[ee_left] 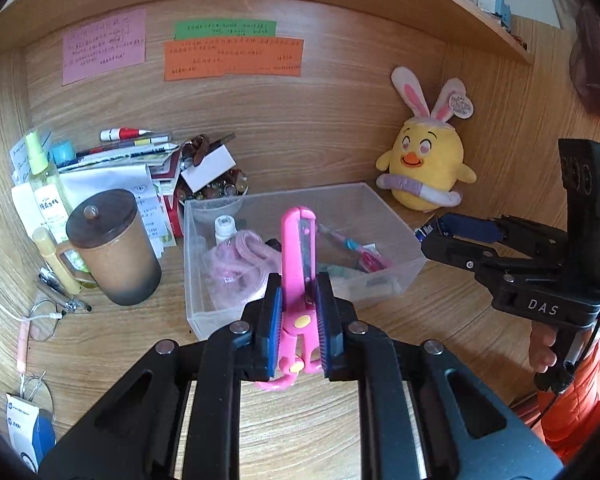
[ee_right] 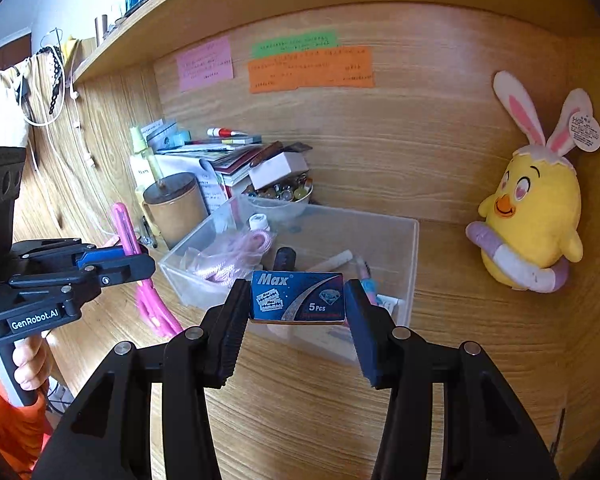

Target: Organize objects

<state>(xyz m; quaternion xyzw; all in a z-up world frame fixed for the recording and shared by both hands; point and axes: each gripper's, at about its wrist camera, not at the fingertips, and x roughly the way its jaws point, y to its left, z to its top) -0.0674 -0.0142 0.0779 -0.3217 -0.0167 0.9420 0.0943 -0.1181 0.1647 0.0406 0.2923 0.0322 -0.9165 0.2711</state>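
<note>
My left gripper (ee_left: 298, 298) is shut on pink scissors (ee_left: 296, 256), held upright in front of a clear plastic bin (ee_left: 396, 216); they also show in the right wrist view (ee_right: 150, 300). My right gripper (ee_right: 298, 300) is shut on a small blue "Max" razor blade box (ee_right: 297, 297), held just in front of the bin (ee_right: 414, 264). The bin holds a pink cord, a small white bottle and pens. In the left wrist view the right gripper (ee_left: 446, 236) hangs at the bin's right corner.
A brown lidded mug (ee_left: 112, 246), a spray bottle (ee_left: 46, 184), stacked papers and a bowl of marbles (ee_left: 216, 192) crowd the left. A yellow plush chick (ee_left: 424, 156) leans in the right corner. Sticky notes hang on the back panel. A shelf runs overhead.
</note>
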